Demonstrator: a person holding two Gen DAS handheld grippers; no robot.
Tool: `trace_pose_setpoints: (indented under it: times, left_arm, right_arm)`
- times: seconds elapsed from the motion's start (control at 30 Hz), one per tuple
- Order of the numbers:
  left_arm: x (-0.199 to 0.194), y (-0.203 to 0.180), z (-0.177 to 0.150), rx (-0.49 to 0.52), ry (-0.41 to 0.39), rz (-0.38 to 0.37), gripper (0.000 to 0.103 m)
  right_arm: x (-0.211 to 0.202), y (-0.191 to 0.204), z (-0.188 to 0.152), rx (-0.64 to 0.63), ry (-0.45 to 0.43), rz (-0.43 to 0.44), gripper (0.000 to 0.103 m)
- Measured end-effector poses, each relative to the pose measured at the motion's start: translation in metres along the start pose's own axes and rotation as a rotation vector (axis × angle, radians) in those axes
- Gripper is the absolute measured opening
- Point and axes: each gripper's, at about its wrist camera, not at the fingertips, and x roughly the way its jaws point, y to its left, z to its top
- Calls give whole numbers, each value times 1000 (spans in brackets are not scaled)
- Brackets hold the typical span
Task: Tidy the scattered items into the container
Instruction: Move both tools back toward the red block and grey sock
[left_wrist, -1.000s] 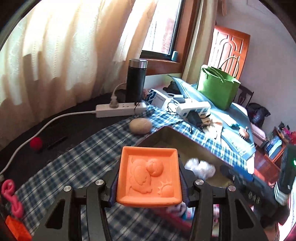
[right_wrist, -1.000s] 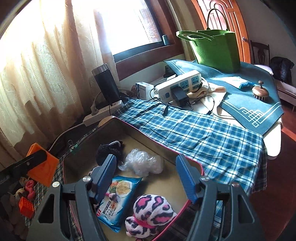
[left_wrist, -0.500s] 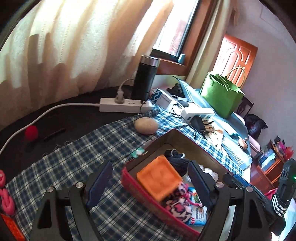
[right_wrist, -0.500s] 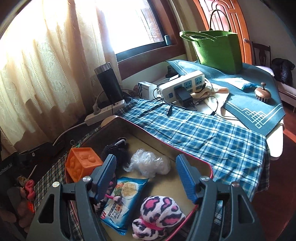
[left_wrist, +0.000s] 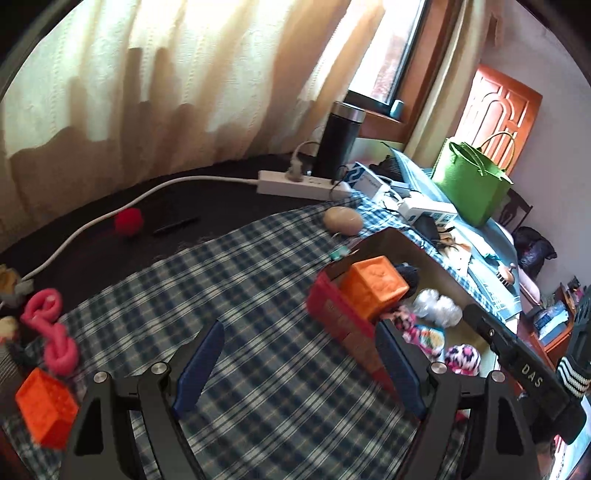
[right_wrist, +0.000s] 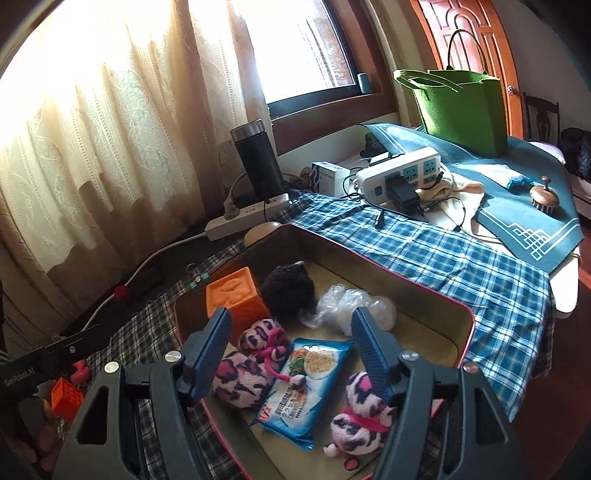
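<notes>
The red-walled container (right_wrist: 436, 295) sits on the blue plaid cloth; it also shows in the left wrist view (left_wrist: 332, 317). Inside lie an orange cube (right_wrist: 234, 295), a black fuzzy item (right_wrist: 288, 291), a clear plastic bag (right_wrist: 347, 304), a blue snack packet (right_wrist: 306, 384) and pink spotted plush toys (right_wrist: 255, 354). My left gripper (left_wrist: 299, 369) is open and empty, left of the container over the cloth. My right gripper (right_wrist: 295, 350) is open and empty above the container. A small orange cube (left_wrist: 46, 410), a pink toy (left_wrist: 51, 328), a red ball (left_wrist: 128, 221) and a beige stone (left_wrist: 342, 220) lie outside.
A black tumbler (right_wrist: 258, 162) and white power strips (right_wrist: 400, 173) with cables stand behind the container. A green bag (right_wrist: 461, 107) sits on the blue mat at the back right. A curtain hangs along the far side.
My left gripper opened and dropped the orange cube into the container, then pulled back left over the cloth. My right gripper has stayed open above the container.
</notes>
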Motion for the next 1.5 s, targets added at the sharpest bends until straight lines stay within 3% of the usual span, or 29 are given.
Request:
trace_pose_setpoints:
  times: [0.3,1.03,1.27,1.5]
  left_arm:
    - [-43,52,-27,-77,-11,79,85]
    - [-123,227,-91,-336,-90,397,85]
    - [-111,255,-98,-383,-66,417,85]
    - [-97,266,-96,-367,-70,401,85]
  right_arm:
    - [2,54,-13,-82,30,80,71]
    - [14,170,-54,-315,143,230,75]
    - [18,196,-62,-366,170,254,75]
    - [30,216,-66,-398,197,263,75]
